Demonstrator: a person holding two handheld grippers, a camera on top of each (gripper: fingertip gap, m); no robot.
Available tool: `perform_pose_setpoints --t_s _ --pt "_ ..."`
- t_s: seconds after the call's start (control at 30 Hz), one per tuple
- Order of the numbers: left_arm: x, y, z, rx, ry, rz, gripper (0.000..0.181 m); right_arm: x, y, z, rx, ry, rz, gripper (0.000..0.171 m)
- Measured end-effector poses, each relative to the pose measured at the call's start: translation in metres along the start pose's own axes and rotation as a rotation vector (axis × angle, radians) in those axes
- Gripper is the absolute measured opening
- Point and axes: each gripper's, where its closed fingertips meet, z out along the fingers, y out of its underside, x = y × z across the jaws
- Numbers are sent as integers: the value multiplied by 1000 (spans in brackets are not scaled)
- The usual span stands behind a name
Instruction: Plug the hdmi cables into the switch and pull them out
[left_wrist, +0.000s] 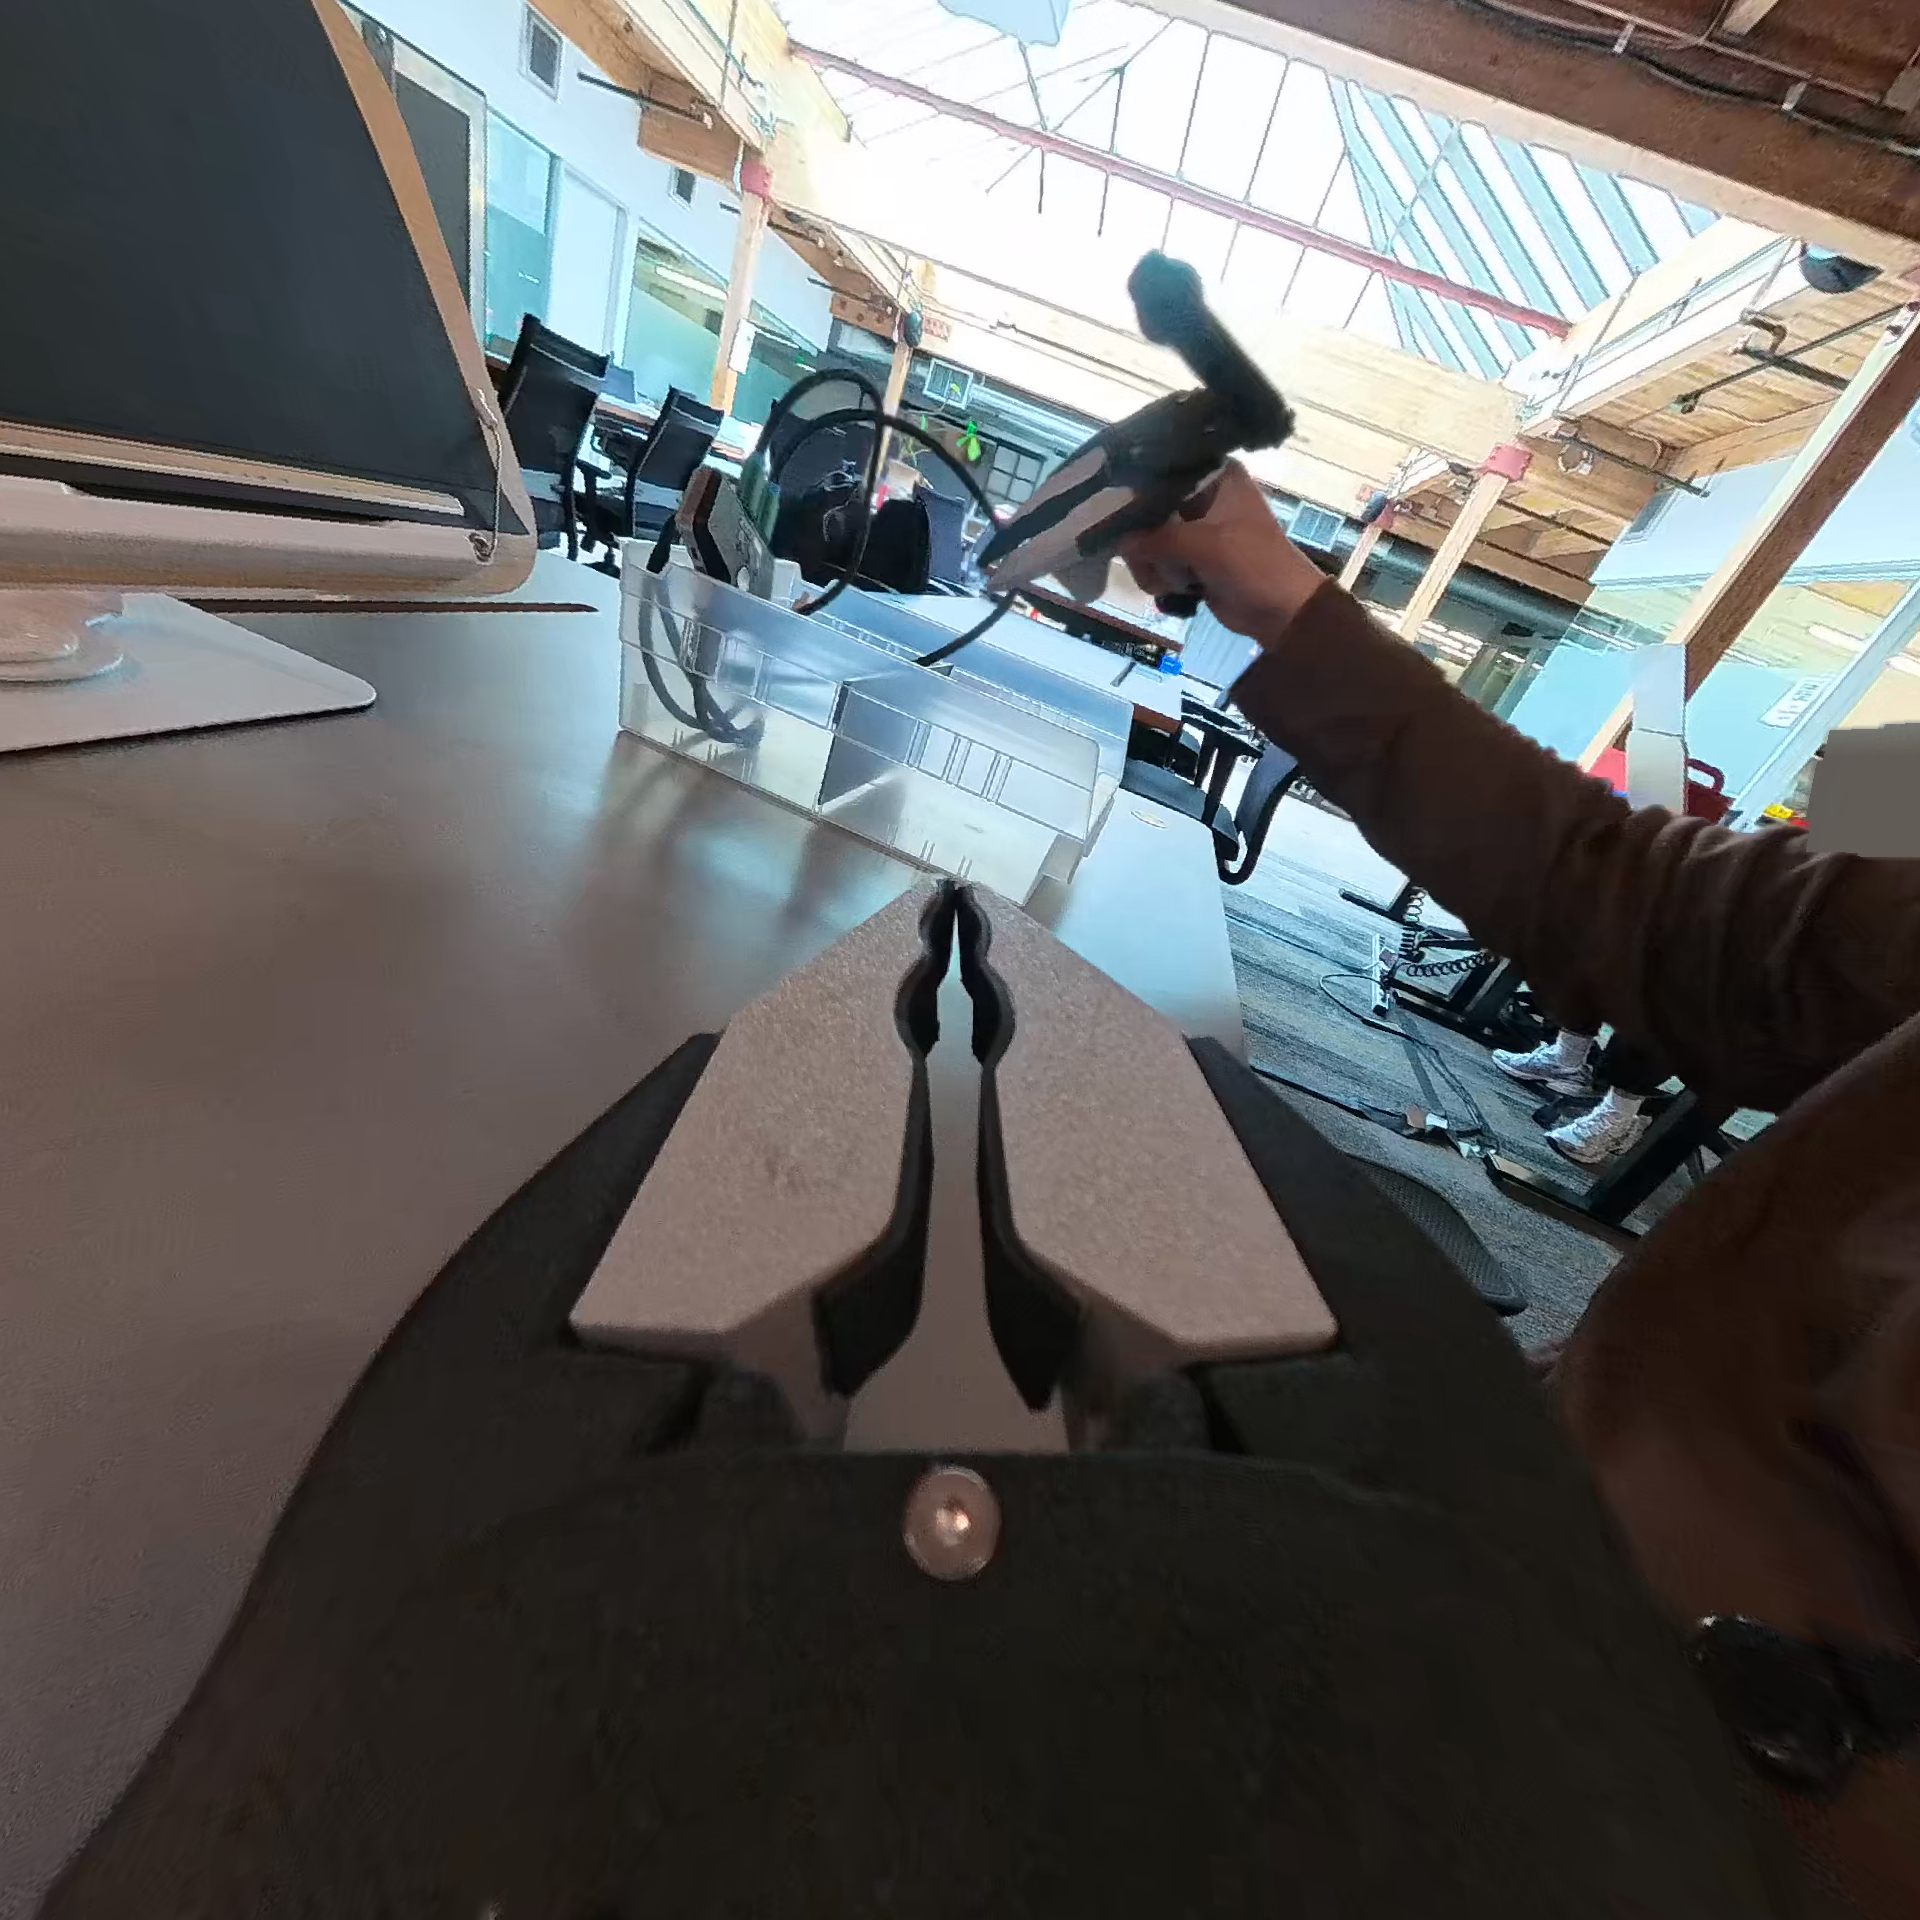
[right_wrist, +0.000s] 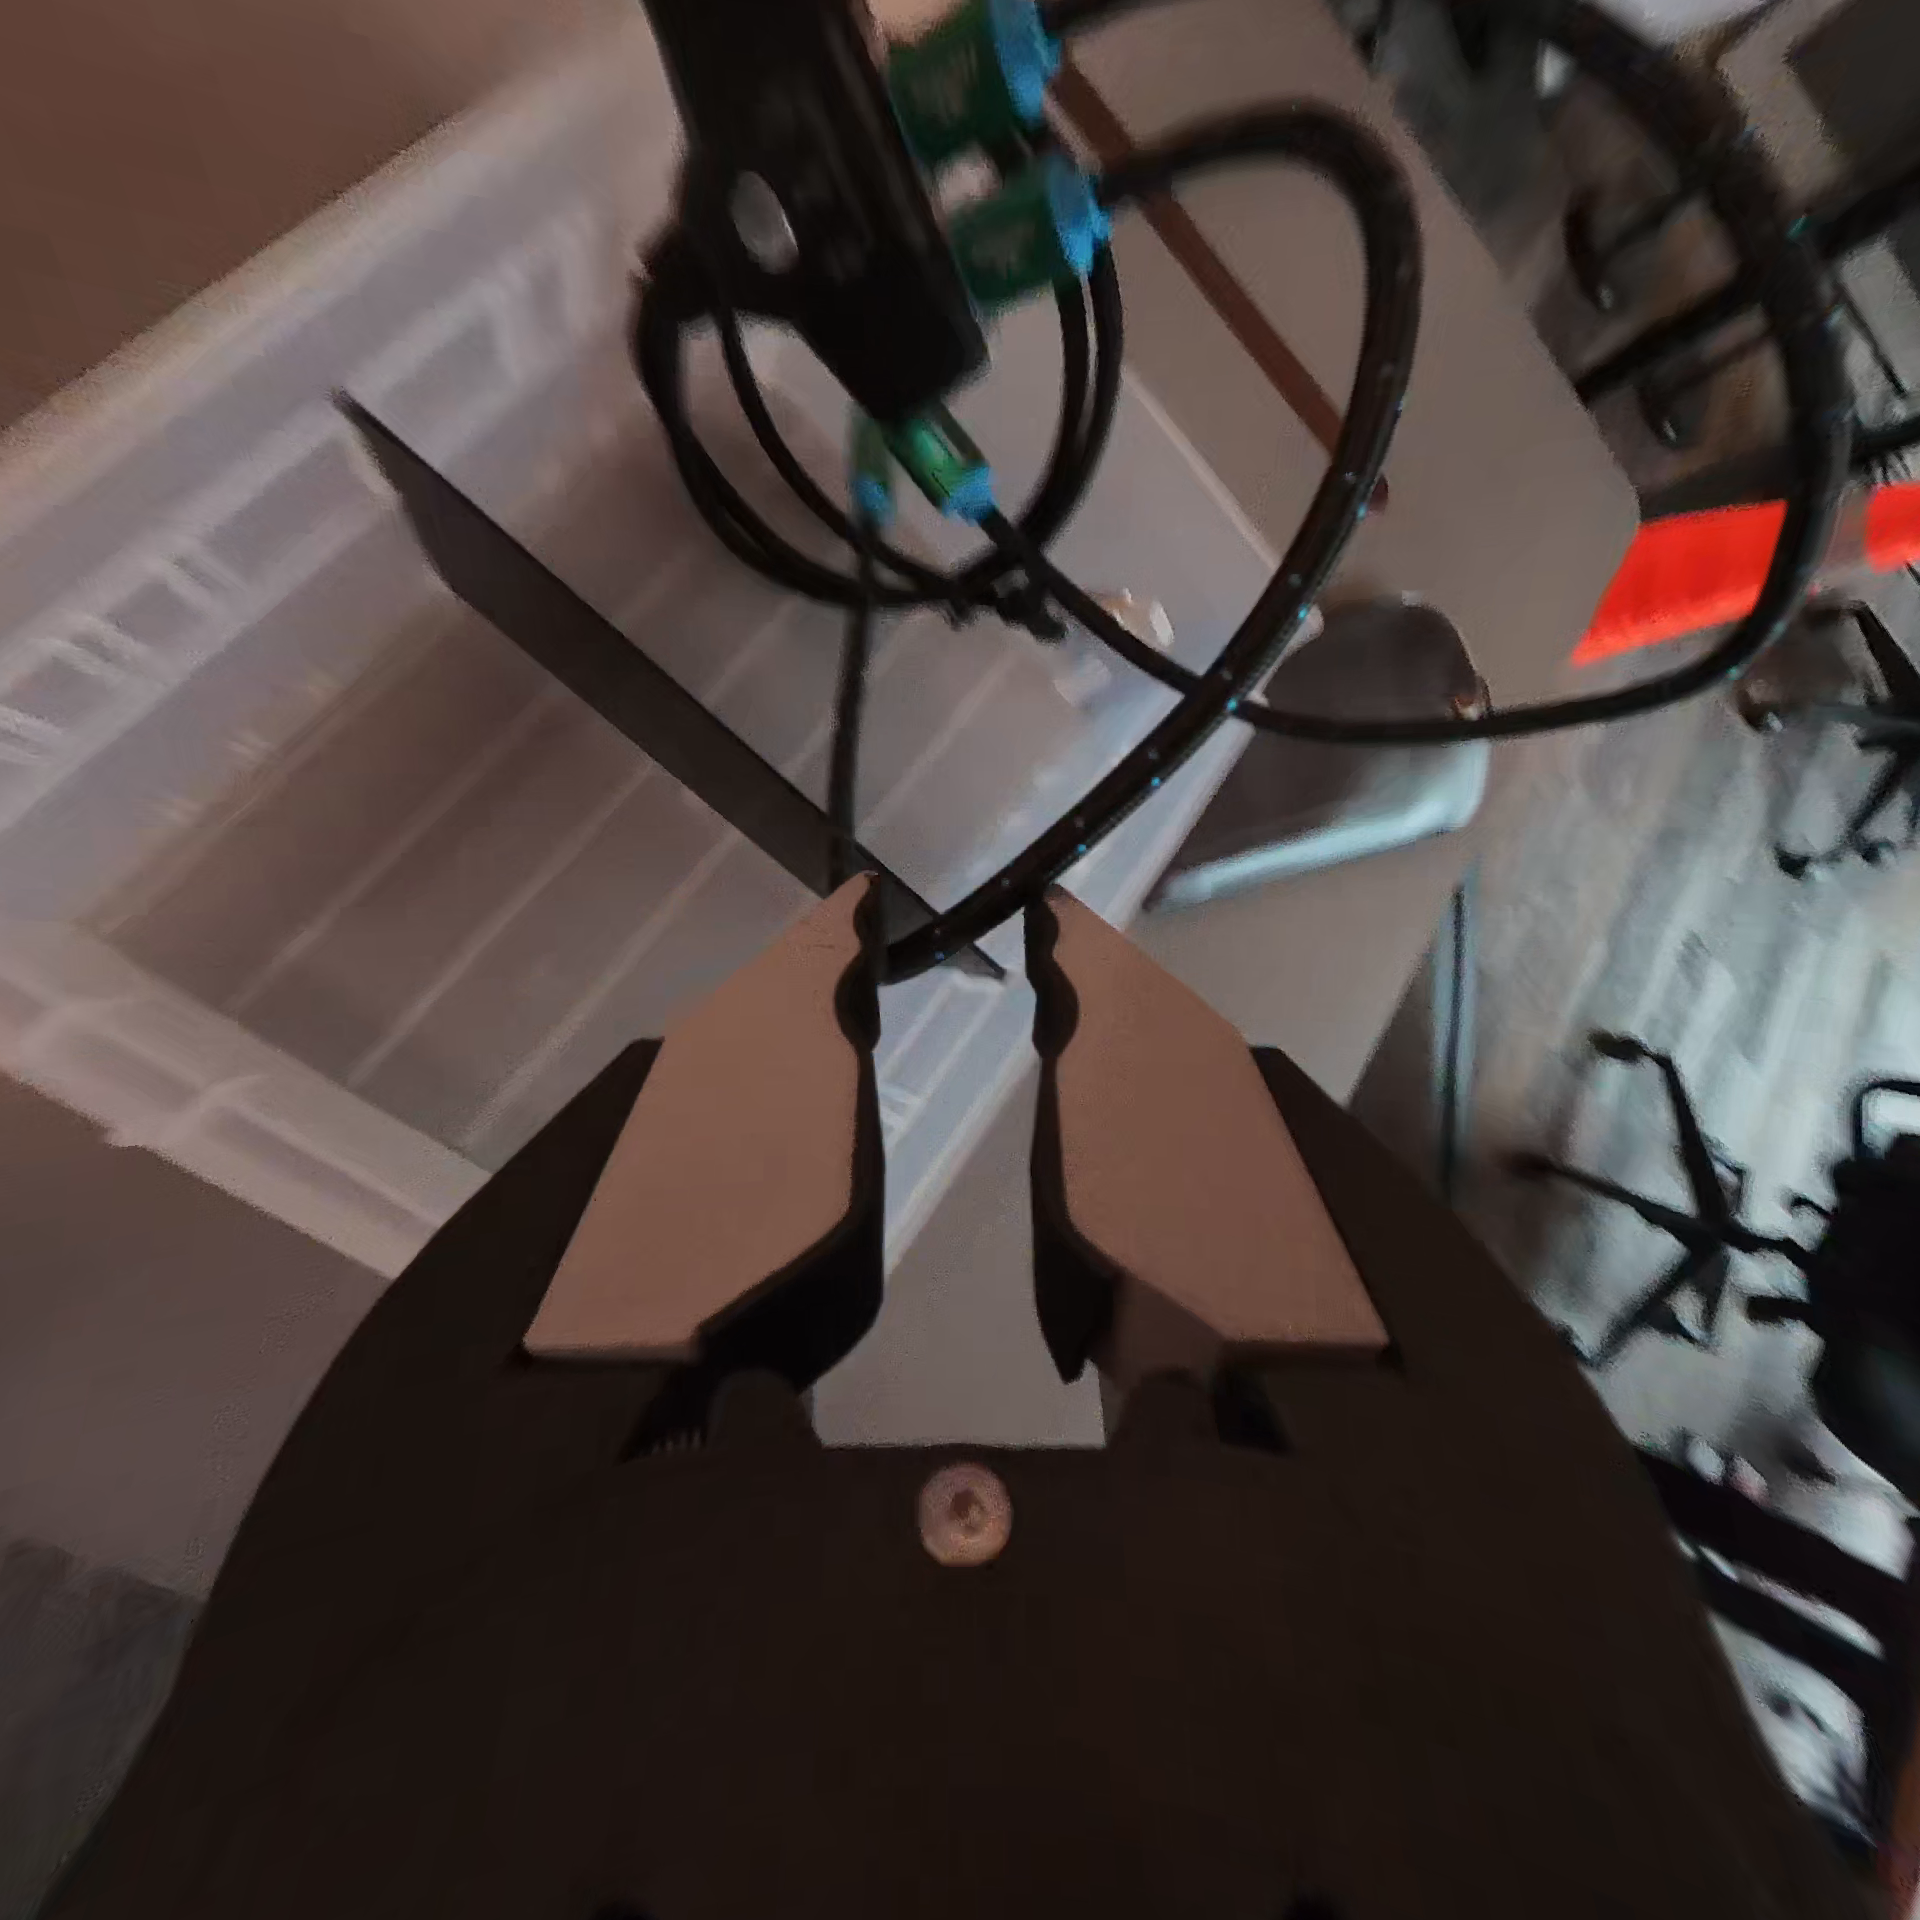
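The black HDMI switch (right_wrist: 821, 208) stands in a clear plastic bin (right_wrist: 260, 520), blurred, with green-and-blue HDMI plugs (right_wrist: 1003, 239) in its side and one (right_wrist: 935, 457) at its lower end. Black cables (right_wrist: 1351, 520) loop around it. My right gripper (right_wrist: 951, 914) hovers over the bin with its jaws apart. One black cable (right_wrist: 1091, 831) runs between the fingertips, against the left finger, not clamped. In the left wrist view the right gripper (left_wrist: 997, 566) is held high over the bin (left_wrist: 883, 727). My left gripper (left_wrist: 954, 904) is shut and empty, low over the dark table (left_wrist: 416, 935).
A monitor (left_wrist: 208, 312) on a silver stand (left_wrist: 156, 675) is at the back left. A dark divider (right_wrist: 623, 665) crosses the bin. A brown sleeve (left_wrist: 1558, 831) reaches in from the right. The table edge (left_wrist: 1195, 935) drops to the floor, with office chairs beyond. My hands' fingertips stand some 45 cm from each other.
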Motion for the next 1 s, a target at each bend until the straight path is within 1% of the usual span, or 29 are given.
perform_pose_setpoints --t_s 0.1,0.17,0.3,0.37,0.4,0.5,0.6,0.63,0.7,0.73,0.8,0.87,0.93,1.0 --pt "1 0 0 1 4 -9 0 19 23 21 -197 86 -66 24" --pt "1 0 0 3 4 -10 0 30 32 32 -282 133 -78 24" --pt "1 1 0 -1 5 -10 0 35 39 50 -339 141 -48 25" --pt "1 0 0 3 5 -10 0 42 43 47 -350 173 -35 25" --pt "1 0 0 3 5 -10 0 46 44 43 -342 198 -24 28" --pt "-1 0 0 3 -6 -11 0 57 39 24 -241 246 40 46" --pt "-5 0 0 3 -37 -18 0 67 36 2 -122 261 143 81" --pt "-6 0 0 1 -46 -18 2 71 35 -5 -87 272 175 86" --pt "-7 1 1 -6 -57 -11 6 71 27 -23 -4 279 238 85" --pt "-8 2 1 -8 -67 -4 9 63 15 -33 71 251 264 86" --pt "-10 1 2 -6 -93 19 16 32 -23 -57 276 140 279 90" --pt "-12 1 3 -6 -127 47 25 -9 -66 -81 478 24 253 92" --pt "-12 1 4 -7 -149 84 31 -54 -100 -94 603 -59 220 94" --pt "-12 2 5 -18 -175 119 35 -105 -132 -91 676 -125 160 95"
